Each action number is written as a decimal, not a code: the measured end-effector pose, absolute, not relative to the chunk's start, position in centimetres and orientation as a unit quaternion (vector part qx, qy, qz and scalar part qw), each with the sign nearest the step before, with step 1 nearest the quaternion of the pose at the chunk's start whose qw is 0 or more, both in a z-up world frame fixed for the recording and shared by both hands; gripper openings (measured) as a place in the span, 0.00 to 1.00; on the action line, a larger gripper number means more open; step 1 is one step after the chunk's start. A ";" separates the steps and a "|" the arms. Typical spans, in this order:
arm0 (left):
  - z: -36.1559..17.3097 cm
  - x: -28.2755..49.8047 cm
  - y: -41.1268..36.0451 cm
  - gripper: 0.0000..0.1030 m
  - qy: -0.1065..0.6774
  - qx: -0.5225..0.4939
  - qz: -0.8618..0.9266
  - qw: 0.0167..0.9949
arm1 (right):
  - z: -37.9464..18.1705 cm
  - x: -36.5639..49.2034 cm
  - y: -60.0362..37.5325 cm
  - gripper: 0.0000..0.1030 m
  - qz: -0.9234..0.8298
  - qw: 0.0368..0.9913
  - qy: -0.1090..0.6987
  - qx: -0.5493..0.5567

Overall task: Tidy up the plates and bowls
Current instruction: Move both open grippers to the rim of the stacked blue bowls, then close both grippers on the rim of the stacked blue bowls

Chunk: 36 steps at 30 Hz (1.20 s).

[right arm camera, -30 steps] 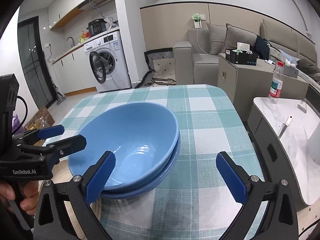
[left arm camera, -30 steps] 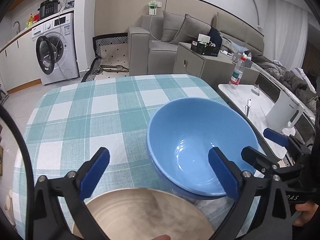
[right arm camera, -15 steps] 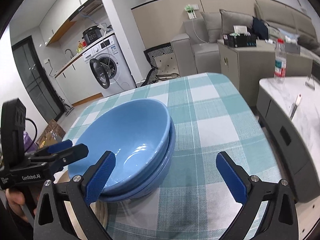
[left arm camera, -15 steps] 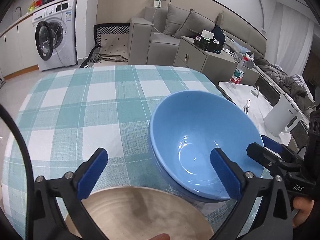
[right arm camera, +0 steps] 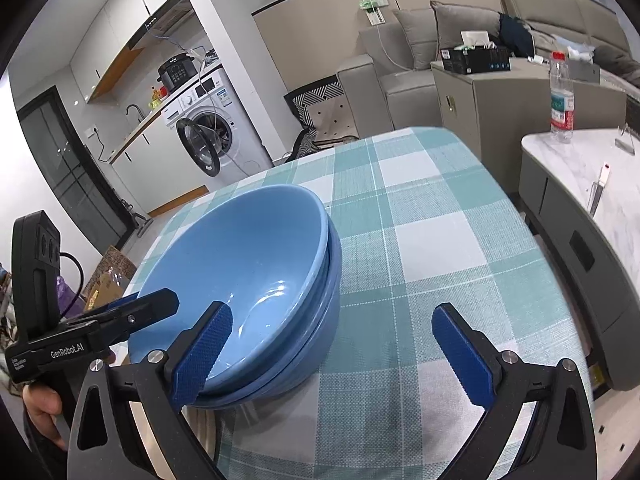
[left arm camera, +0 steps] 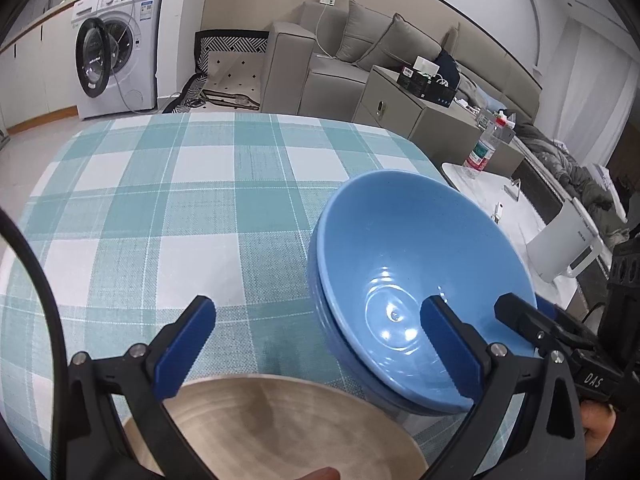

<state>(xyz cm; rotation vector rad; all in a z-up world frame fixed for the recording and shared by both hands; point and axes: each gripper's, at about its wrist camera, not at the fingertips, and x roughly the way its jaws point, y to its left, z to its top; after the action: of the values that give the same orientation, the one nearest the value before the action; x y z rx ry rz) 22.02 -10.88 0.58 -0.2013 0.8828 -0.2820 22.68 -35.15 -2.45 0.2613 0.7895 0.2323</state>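
Two blue bowls (left arm camera: 412, 280) sit nested on the checked tablecloth (left arm camera: 160, 208), right of centre in the left wrist view. A beige plate (left arm camera: 272, 428) lies just in front of them, under my left gripper (left arm camera: 318, 344), which is open with its right finger over the bowls' near rim. In the right wrist view the blue bowls (right arm camera: 248, 272) are on the left. My right gripper (right arm camera: 334, 356) is open, its left finger at the bowls' near rim and its right finger over bare cloth. The left gripper (right arm camera: 152, 304) comes in from the left beside the bowls.
A marble side table (left arm camera: 520, 216) with a white kettle (left arm camera: 568, 248) and a water bottle (right arm camera: 562, 108) stands close to the table's right edge. The cloth beyond and left of the bowls is bare. A sofa, a cabinet and a washing machine stand further back.
Both wrist views have shifted and tilted a little, so the bowls now sit further to the side in each. The bowls and plate have not moved. Both grippers stay open.
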 end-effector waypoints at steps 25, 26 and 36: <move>0.8 21.5 -13.3 0.39 0.445 -0.051 -0.167 0.878 | -2.4 22.1 -32.9 0.55 0.161 0.901 0.380 0.130; 0.8 21.5 -13.3 0.39 0.445 -0.050 -0.167 0.878 | -2.3 22.0 -32.9 0.55 0.160 0.902 0.379 0.130; 0.9 21.5 -13.4 0.39 0.447 -0.052 -0.163 0.878 | -2.0 21.9 -33.3 0.55 0.153 0.904 0.376 0.133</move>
<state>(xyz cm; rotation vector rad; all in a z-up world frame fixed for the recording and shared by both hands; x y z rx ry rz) 21.47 -13.42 0.92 -0.1075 0.9321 -0.3406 21.89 -33.33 -1.95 0.2744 0.7767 0.3151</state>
